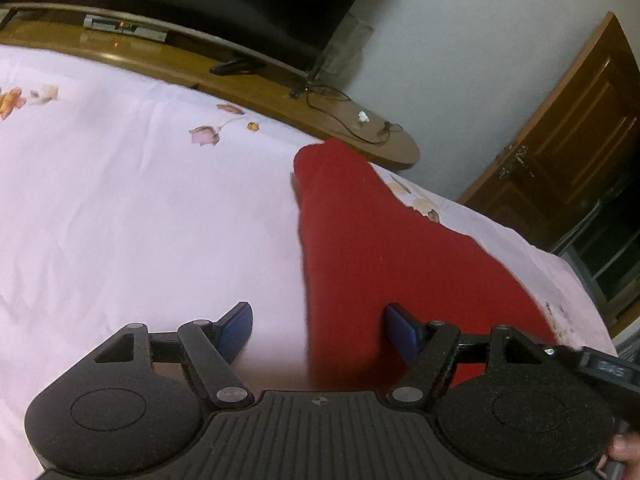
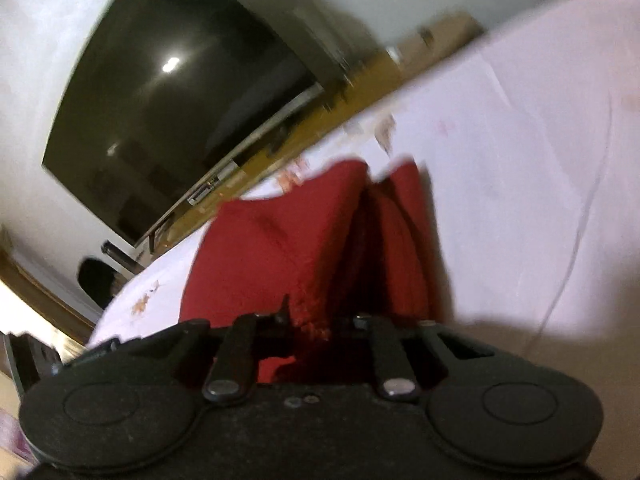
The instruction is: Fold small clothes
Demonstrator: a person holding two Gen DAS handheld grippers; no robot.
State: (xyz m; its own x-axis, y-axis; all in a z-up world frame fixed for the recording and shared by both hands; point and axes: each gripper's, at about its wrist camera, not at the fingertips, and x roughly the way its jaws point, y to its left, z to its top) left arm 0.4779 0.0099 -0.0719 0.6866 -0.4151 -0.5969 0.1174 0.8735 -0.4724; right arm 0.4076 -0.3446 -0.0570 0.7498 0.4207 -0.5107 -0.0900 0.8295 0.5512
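Observation:
A red garment [image 1: 360, 240] lies stretched over the pale pink flowered bedsheet [image 1: 140, 200], one narrow end pointing toward the far edge of the bed. My left gripper [image 1: 320, 330] hovers low over its near part, open wide. Its right blue pad [image 1: 404, 332] is above the red cloth and its left blue pad [image 1: 236, 328] is above bare sheet. In the blurred right wrist view, my right gripper [image 2: 316, 328] is shut on a bunched fold of the red garment [image 2: 288, 240], which rises in creases from the jaws. The fabric hides the fingertips.
A wooden TV stand [image 1: 280, 92] runs along the far side of the bed, with a large dark television [image 1: 240, 0], a set-top box [image 1: 124, 26] and loose cables [image 1: 360, 124] on it. A brown door [image 1: 560, 140] stands at the right. A hand [image 1: 624, 448] shows at the lower right.

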